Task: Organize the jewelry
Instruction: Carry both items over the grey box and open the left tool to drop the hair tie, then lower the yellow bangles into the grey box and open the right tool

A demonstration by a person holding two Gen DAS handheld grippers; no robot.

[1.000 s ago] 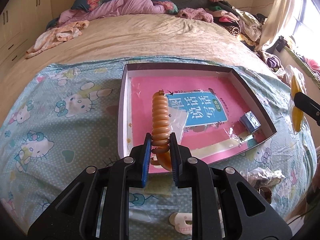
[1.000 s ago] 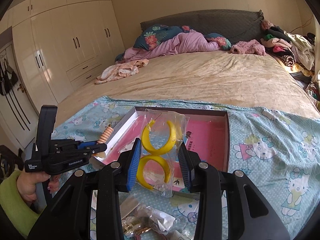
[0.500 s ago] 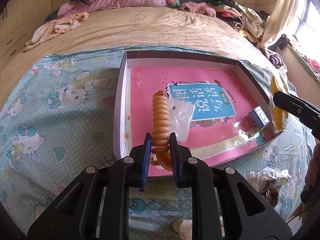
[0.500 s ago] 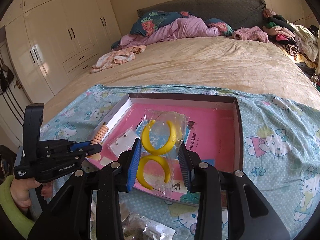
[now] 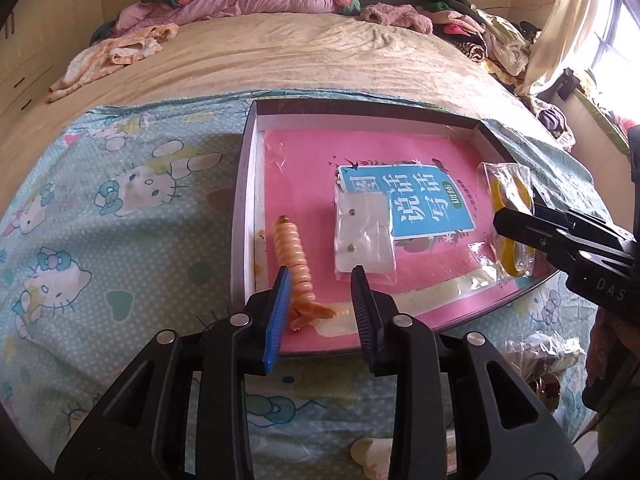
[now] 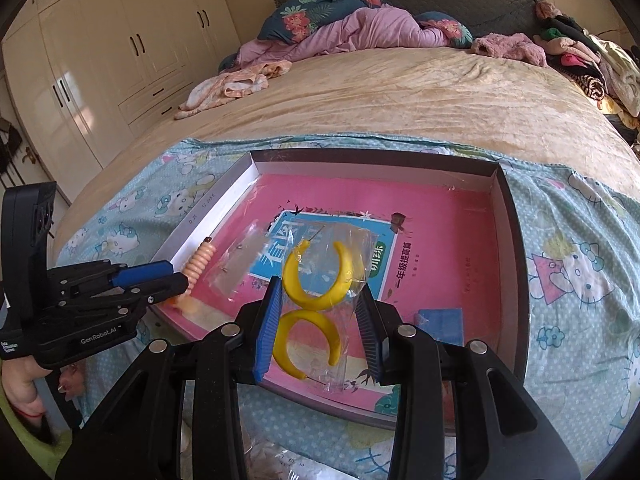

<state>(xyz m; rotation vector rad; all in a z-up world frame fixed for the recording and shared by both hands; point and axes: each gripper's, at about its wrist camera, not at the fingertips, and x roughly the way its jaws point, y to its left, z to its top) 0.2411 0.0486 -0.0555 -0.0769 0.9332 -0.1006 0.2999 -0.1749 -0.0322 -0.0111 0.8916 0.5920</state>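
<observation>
Lying on the pink book cover inside the shallow box (image 5: 245,216), the orange beaded piece (image 5: 294,268) sits between the left gripper (image 5: 320,300) jaws, which have just been opening – its beads near the blue pad, the other pad clear. The right gripper (image 6: 320,320) pinches a clear bag of yellow hoop earrings (image 6: 318,280) over the box – jaws narrow
</observation>
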